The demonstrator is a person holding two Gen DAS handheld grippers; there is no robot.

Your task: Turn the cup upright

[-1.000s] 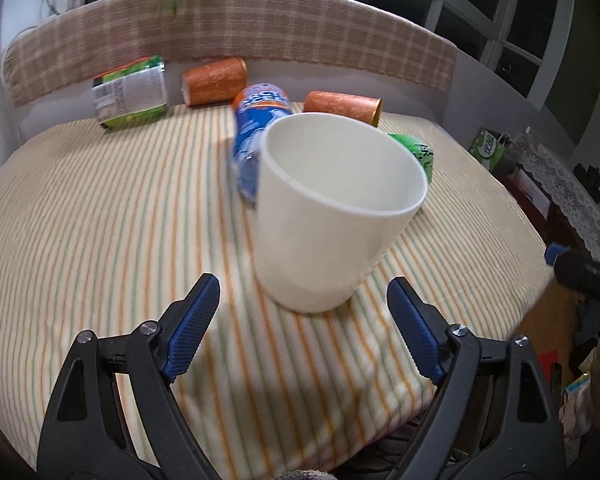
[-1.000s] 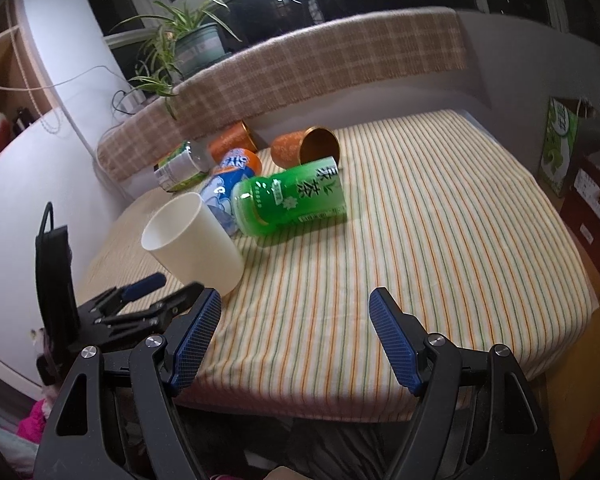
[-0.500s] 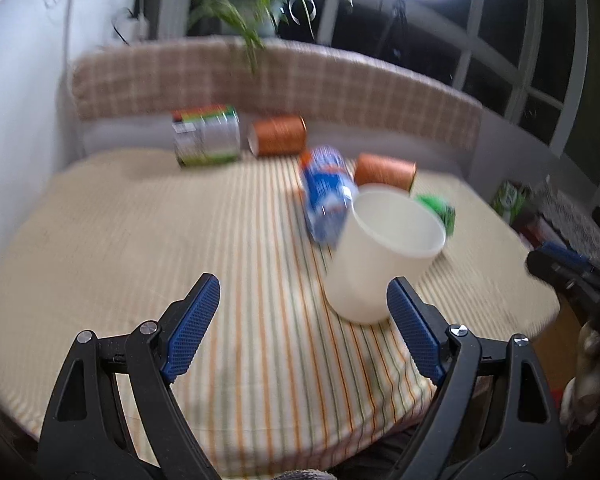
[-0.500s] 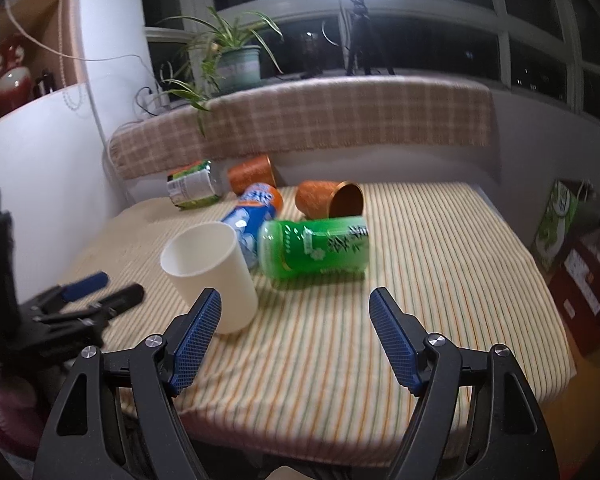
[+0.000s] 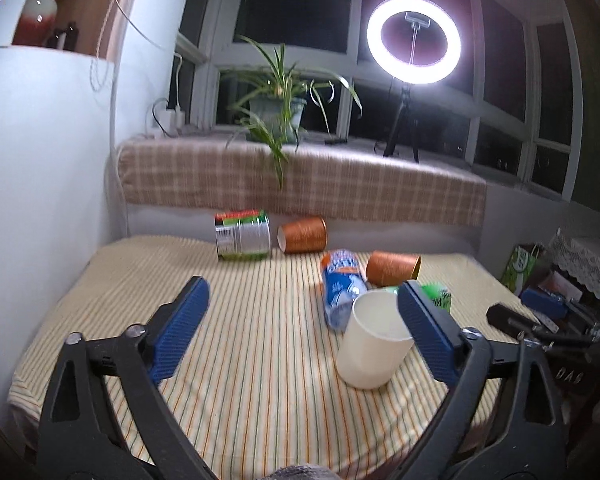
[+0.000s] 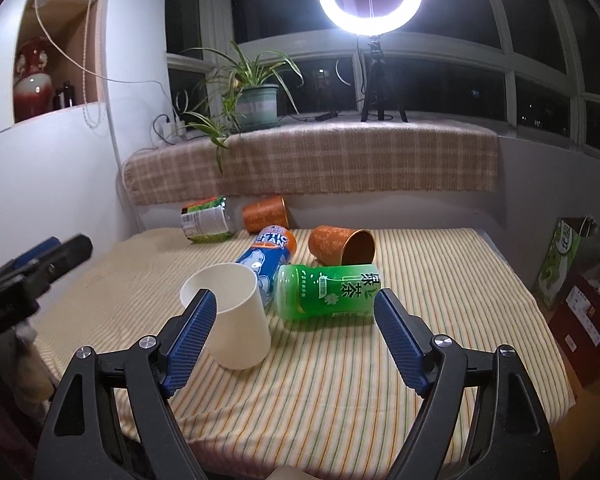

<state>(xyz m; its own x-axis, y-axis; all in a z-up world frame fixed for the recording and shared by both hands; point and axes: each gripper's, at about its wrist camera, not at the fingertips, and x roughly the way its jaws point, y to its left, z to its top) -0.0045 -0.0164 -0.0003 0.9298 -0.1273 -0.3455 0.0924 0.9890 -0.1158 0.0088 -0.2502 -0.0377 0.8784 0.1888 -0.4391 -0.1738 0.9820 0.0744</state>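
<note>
A white cup [image 5: 370, 346] stands upright, mouth up, on the striped tablecloth [image 5: 240, 312]; it also shows in the right wrist view [image 6: 236, 320]. My left gripper [image 5: 304, 328] is open and empty, drawn back from the cup, whose right side its right finger overlaps in view. My right gripper [image 6: 296, 338] is open and empty, held back over the table's front edge, with the cup just behind its left finger. The left gripper shows at the left edge of the right wrist view [image 6: 40, 264].
Two orange cups [image 6: 342, 246] [image 6: 266, 214] lie on their sides. A green tea bottle [image 6: 328, 292], a blue bottle [image 6: 270, 258] and a green-labelled bottle [image 6: 206, 220] also lie on the cloth. A plaid ledge [image 6: 320, 164] bounds the back. Boxes [image 6: 568, 264] stand right.
Both grippers have pulled back and tilted up from the table. The cup looks smaller and farther and stands where it was. Both stay open.
</note>
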